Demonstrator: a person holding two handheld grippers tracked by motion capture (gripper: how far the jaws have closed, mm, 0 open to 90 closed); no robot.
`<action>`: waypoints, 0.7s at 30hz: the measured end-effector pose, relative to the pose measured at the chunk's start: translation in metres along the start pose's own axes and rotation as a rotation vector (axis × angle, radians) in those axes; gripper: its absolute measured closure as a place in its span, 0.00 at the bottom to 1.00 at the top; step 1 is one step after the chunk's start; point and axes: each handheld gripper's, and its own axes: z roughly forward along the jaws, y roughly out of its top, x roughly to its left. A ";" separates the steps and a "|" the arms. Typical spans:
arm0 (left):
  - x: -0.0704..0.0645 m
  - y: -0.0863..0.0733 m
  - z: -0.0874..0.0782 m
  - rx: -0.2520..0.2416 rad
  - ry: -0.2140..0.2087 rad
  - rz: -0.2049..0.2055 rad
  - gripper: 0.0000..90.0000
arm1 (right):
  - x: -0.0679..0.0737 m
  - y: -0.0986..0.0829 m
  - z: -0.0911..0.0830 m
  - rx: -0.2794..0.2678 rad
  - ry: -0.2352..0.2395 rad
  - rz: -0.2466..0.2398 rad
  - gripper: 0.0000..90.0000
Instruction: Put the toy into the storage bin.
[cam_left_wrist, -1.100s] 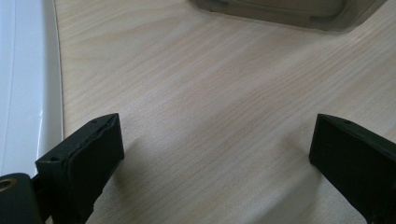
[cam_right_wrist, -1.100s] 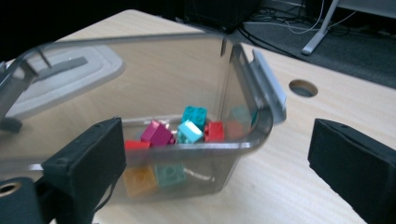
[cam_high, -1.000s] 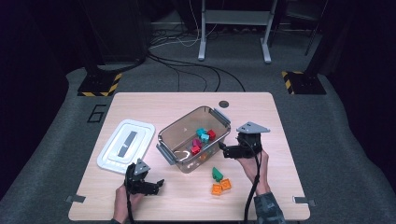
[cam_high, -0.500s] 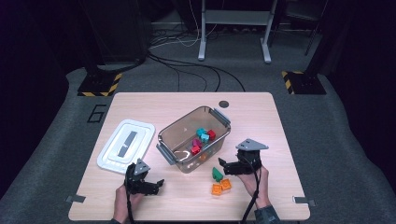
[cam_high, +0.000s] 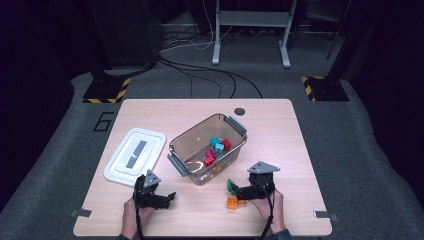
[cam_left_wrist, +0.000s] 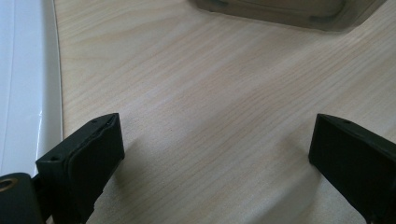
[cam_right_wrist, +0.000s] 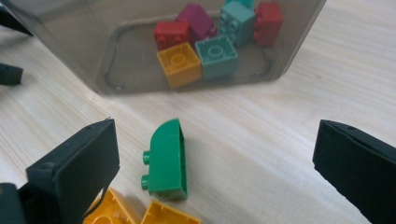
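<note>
A clear brown bin (cam_high: 235, 125) stands at the table's middle, holding red, magenta, teal and orange bricks (cam_right_wrist: 205, 42). A green curved brick (cam_right_wrist: 167, 161) lies on its side on the wood just in front of the bin, with orange bricks (cam_right_wrist: 140, 212) beside it. My right gripper (cam_high: 239, 192) is low over the table, open, and the green brick (cam_high: 231, 186) lies between its jaws, nearer the left one. Near the front left edge my left gripper (cam_high: 167, 197) rests open over bare wood, nothing between its jaws.
A white lid (cam_high: 135, 155) lies flat left of the bin, and its edge (cam_left_wrist: 28, 84) runs along the left gripper view. A dark round hole (cam_high: 239, 111) marks the table's far edge. Cables cross the floor beyond the table.
My right gripper has come down and toward the front, from beside the bin to the loose green and orange bricks. The left gripper has stayed put.
</note>
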 end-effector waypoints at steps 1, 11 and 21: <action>0.000 0.000 0.000 0.000 0.000 0.000 0.03 | 0.001 -0.002 0.001 0.007 0.013 0.000 0.05; 0.000 0.000 0.000 0.000 0.000 0.000 0.03 | 0.014 -0.013 0.009 0.052 0.046 -0.045 0.52; 0.000 0.000 0.000 -0.002 0.000 -0.003 0.03 | 0.016 -0.015 0.011 0.068 0.046 -0.058 0.73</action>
